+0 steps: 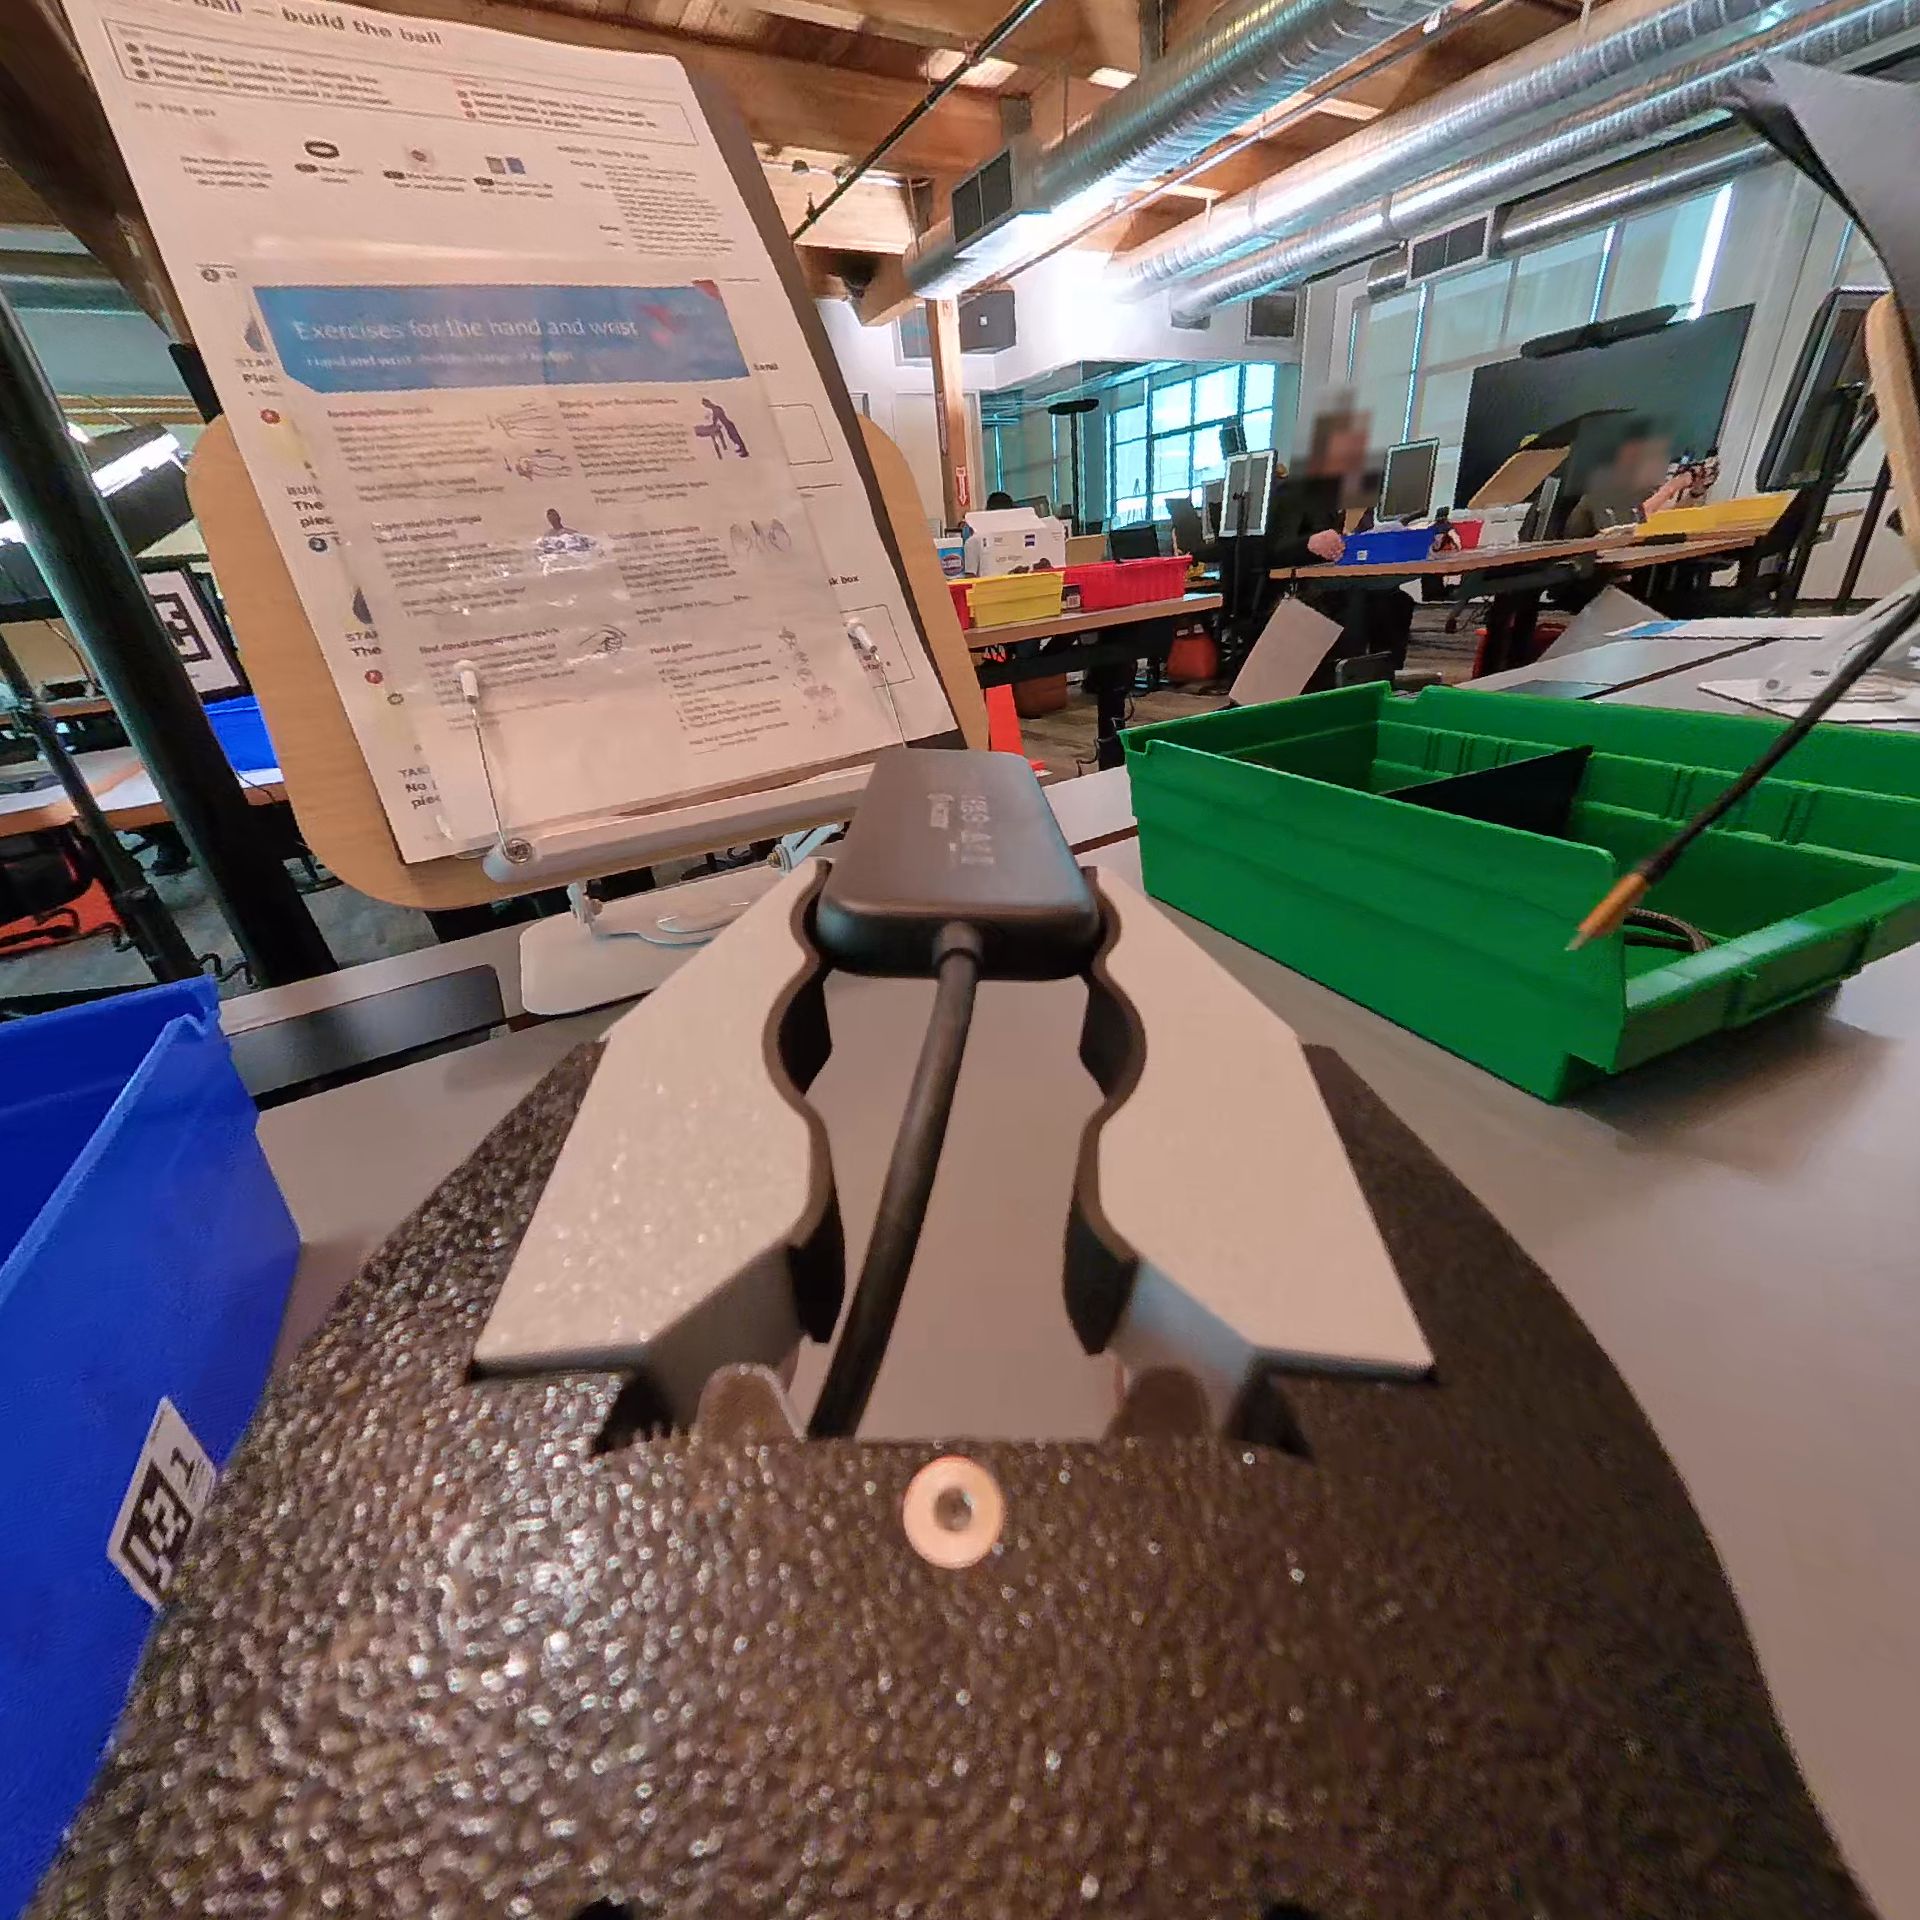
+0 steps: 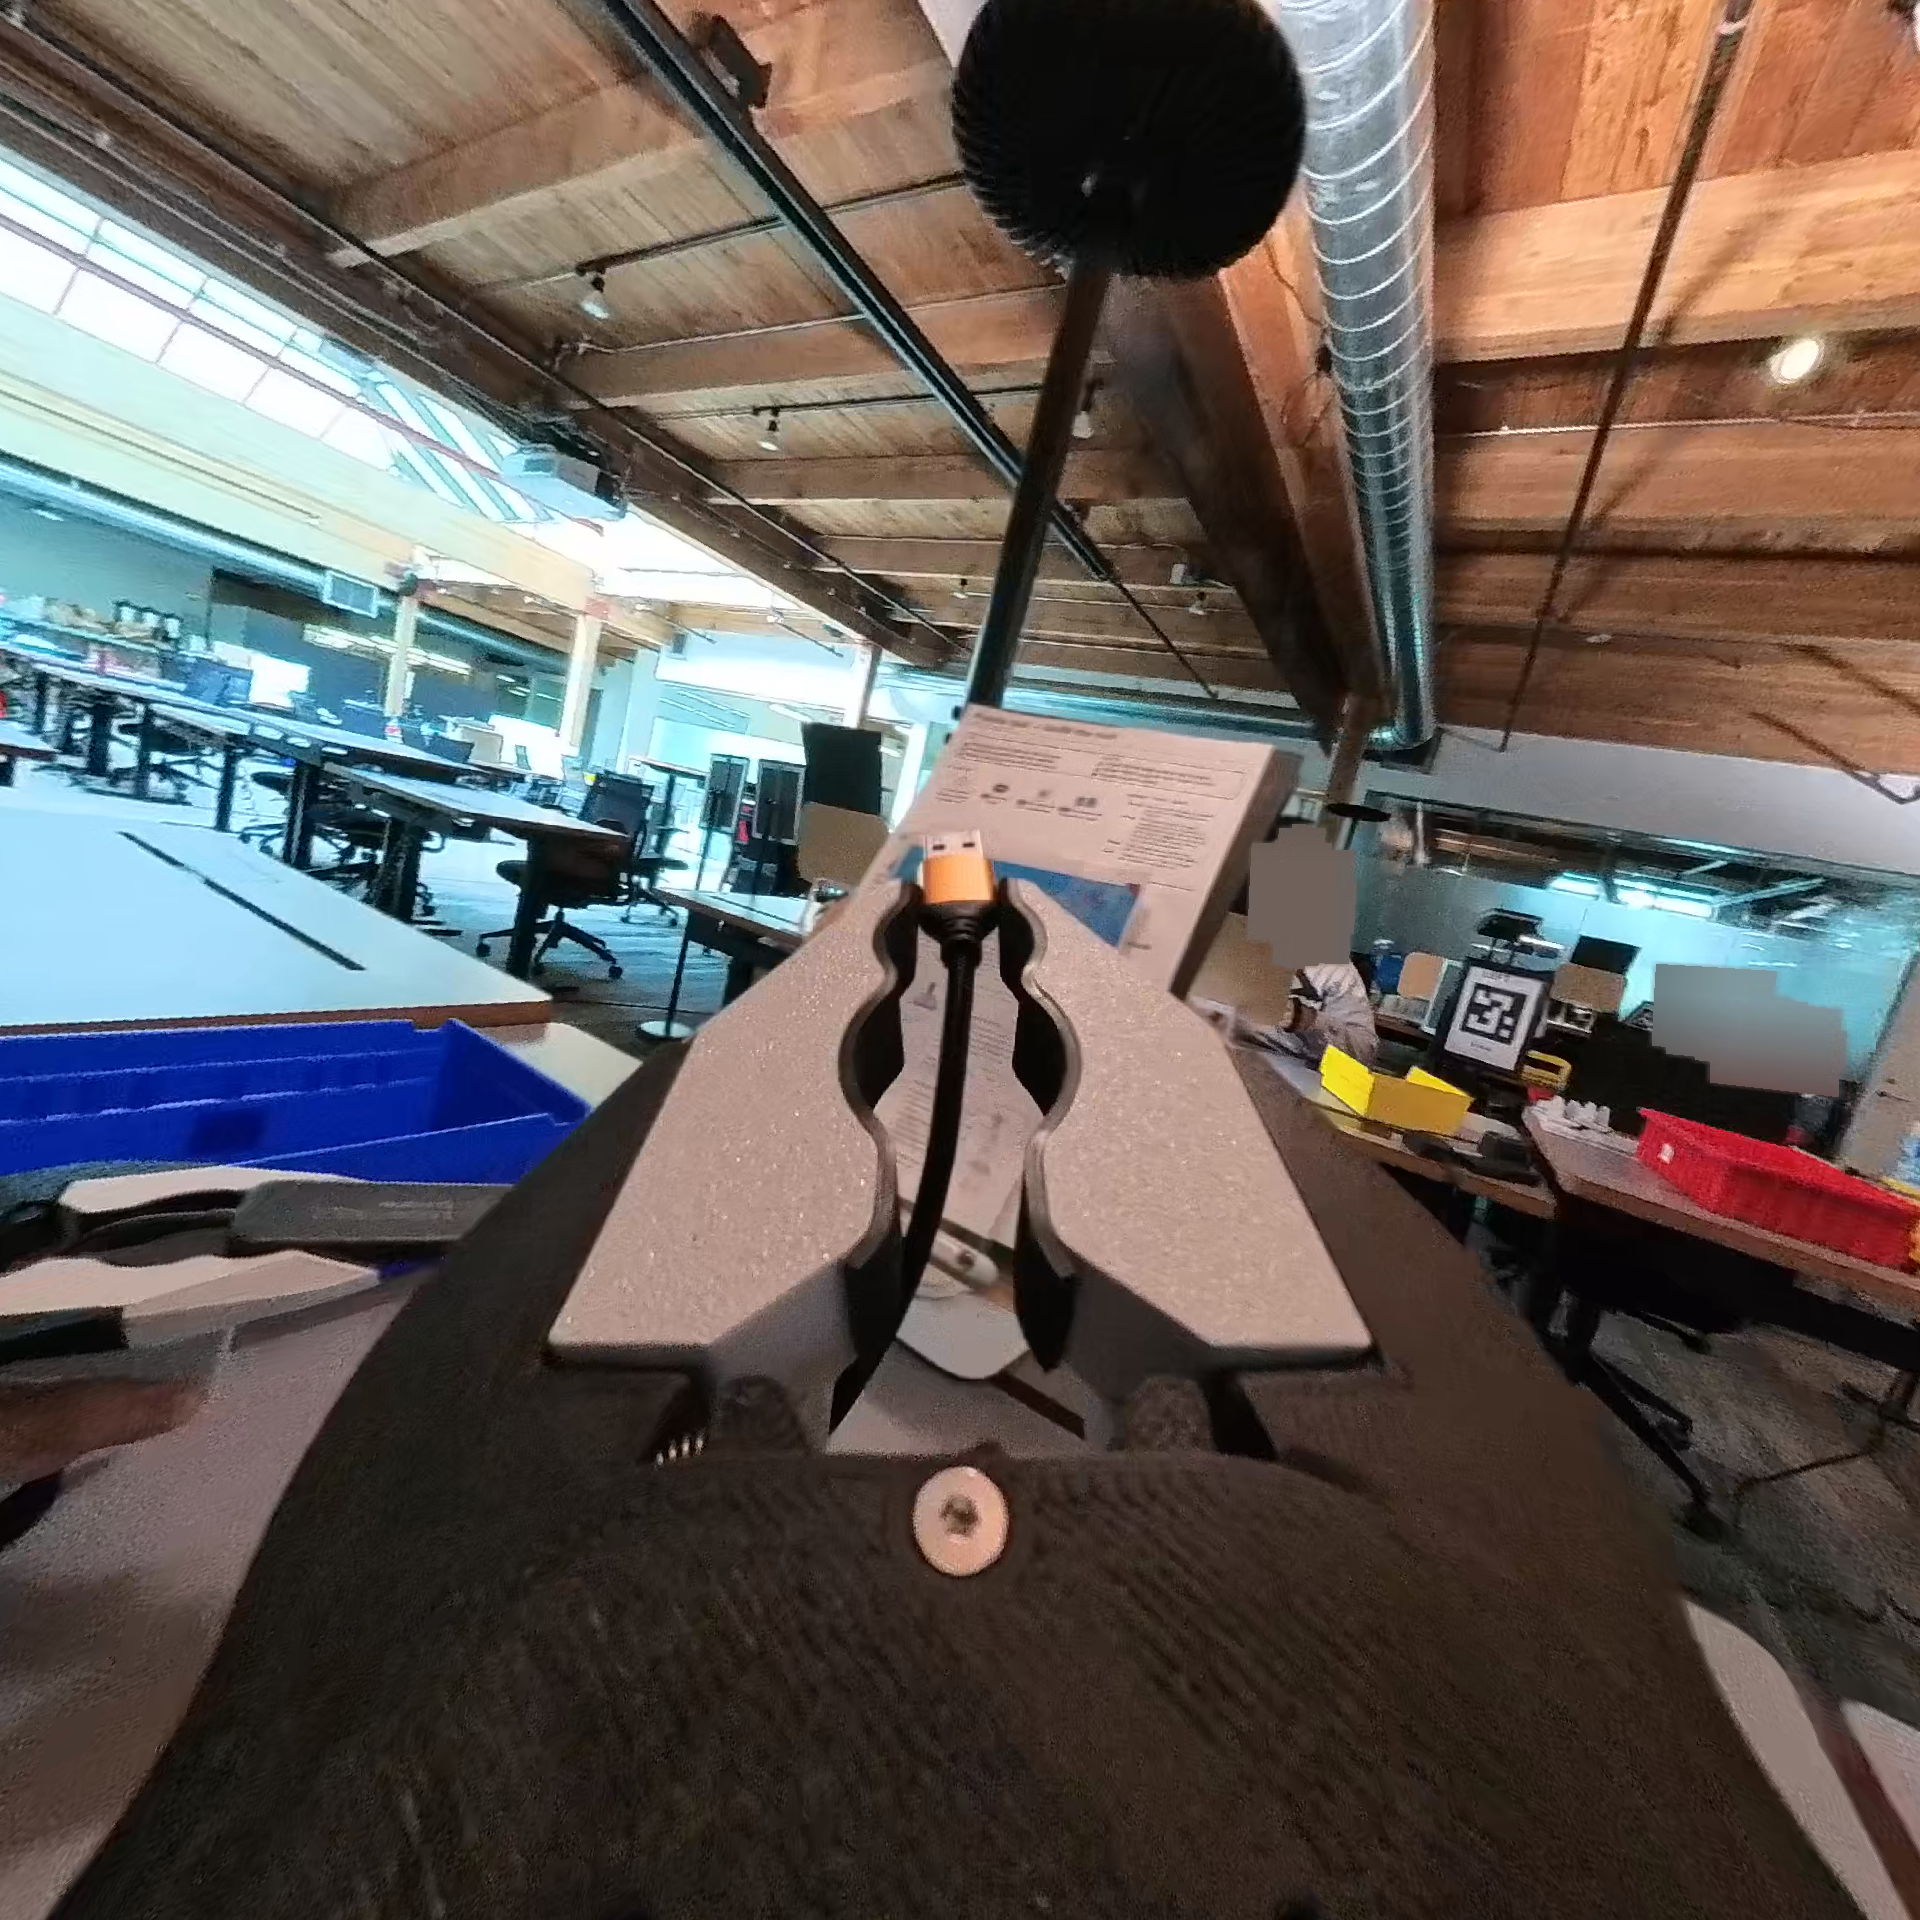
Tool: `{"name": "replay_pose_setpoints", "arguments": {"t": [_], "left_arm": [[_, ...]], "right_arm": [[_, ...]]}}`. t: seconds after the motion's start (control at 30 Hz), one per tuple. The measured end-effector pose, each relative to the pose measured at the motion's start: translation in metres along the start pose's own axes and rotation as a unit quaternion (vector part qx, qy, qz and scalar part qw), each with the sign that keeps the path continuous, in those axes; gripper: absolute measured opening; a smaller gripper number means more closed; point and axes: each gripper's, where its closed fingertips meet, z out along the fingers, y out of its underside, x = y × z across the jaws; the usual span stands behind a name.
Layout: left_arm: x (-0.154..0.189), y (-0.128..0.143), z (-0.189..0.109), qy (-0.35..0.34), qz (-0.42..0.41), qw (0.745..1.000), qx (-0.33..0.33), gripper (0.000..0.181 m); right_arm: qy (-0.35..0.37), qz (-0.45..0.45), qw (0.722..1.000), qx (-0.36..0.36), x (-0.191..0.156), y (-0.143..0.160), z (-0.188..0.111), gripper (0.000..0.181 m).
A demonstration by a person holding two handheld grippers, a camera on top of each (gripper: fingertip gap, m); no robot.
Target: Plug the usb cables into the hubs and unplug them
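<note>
**While both pieces are gripped: line up plug and hub before pushing**

With the hub (image 1: 961, 831) pinched at its cable end, the left gripper (image 1: 956, 914) has its fingers narrowed onto the black body; the hub's own cord runs back between them. It's held up off the desk (image 1: 1558, 1299), pointing toward the paper stand (image 1: 520, 468) at the far edge.

Right gripper (image 2: 961, 894) has its fingers closed on the orange-collared usb plug (image 2: 954, 868), metal tip sticking out past the fingertips, black cable (image 2: 935, 1091) trailing back through the gap. From the left view the same plug shows off to the right, over the green bin (image 1: 1455, 831), well apart from the hub. Blue bin (image 1: 104, 1247) sits at the left side of the desk.

My read: nothing plugged yet, this is the approach to insert.

How to do it well:
- Can't see the hub's ports from either view, so turn the port side to face the plug first.
- Match plug flat to slot flat; the plug is tilted now and needs to be squared up.
- Bring the tip to the slot slowly, then push straight along the plug axis.
- Left grip is at the very end of the hub, so it may pivot under push. Brace it or counter-push.
- Plug grip is short; if it slips back, re-seat before forcing.
</note>
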Motion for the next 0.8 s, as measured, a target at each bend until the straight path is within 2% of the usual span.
{"name": "replay_pose_setpoints", "arguments": {"t": [0.17,0.23,0.4,0.5,0.6,0.8], "left_arm": [[-0.002,0.002,0.000,0.002,-0.009,1.000,-0.003,0.044],[-0.002,0.003,0.000,0.004,-0.015,1.000,-0.004,0.044],[0.000,0.005,0.000,0.011,-0.016,1.000,-0.007,0.044],[0.001,0.006,0.001,0.013,-0.017,1.000,-0.010,0.044],[0.001,0.006,0.001,0.014,-0.020,1.000,-0.010,0.044],[0.004,0.007,0.002,0.020,-0.021,1.000,-0.013,0.045]], "right_arm": [[0.013,0.029,0.999,0.005,0.026,-0.007,-0.014,0.014],[0.021,0.004,1.000,-0.007,0.031,-0.005,-0.016,0.014],[0.021,-0.043,0.994,-0.102,0.052,0.048,-0.010,0.014],[0.018,-0.064,0.989,-0.135,0.058,0.067,-0.012,0.014],[0.023,-0.051,0.989,-0.133,0.060,0.069,-0.015,0.014],[0.027,-0.065,0.990,-0.119,0.064,0.048,-0.006,0.014]]}}
